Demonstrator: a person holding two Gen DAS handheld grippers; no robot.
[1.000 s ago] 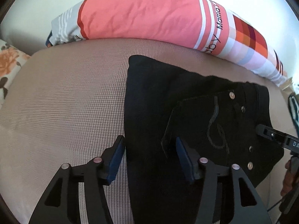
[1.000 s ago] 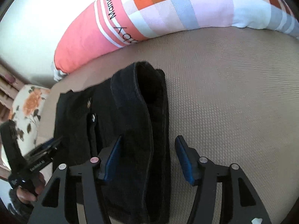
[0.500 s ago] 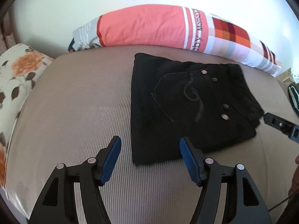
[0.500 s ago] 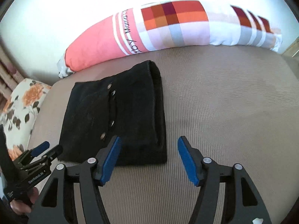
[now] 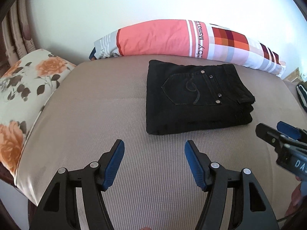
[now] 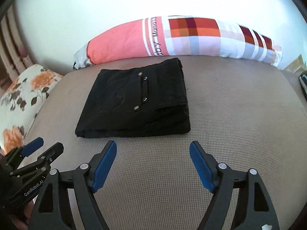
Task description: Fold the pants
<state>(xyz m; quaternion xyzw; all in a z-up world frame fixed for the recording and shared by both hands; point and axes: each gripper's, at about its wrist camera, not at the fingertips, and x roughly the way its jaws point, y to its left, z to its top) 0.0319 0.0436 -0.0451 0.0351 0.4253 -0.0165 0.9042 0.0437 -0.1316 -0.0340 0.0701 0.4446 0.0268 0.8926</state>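
Observation:
The black pants (image 5: 195, 95) lie folded into a compact rectangle on the beige cushion (image 5: 96, 115), back pocket with studs facing up. They also show in the right wrist view (image 6: 136, 99). My left gripper (image 5: 153, 149) is open and empty, held above the cushion a little in front of the pants. My right gripper (image 6: 153, 151) is open and empty, also in front of the pants. Each gripper shows in the other's view: the right one (image 5: 278, 134) at the right edge, the left one (image 6: 42, 149) at the lower left.
A long pink, white and checked pillow (image 5: 182, 38) lies against the white wall behind the pants. A floral cushion (image 5: 23, 88) sits at the left. A dark object (image 5: 301, 95) is at the far right edge.
Both grippers have pulled back and up from the folded pants, which were between their fingers a second ago. The pants now lie apart from both grippers.

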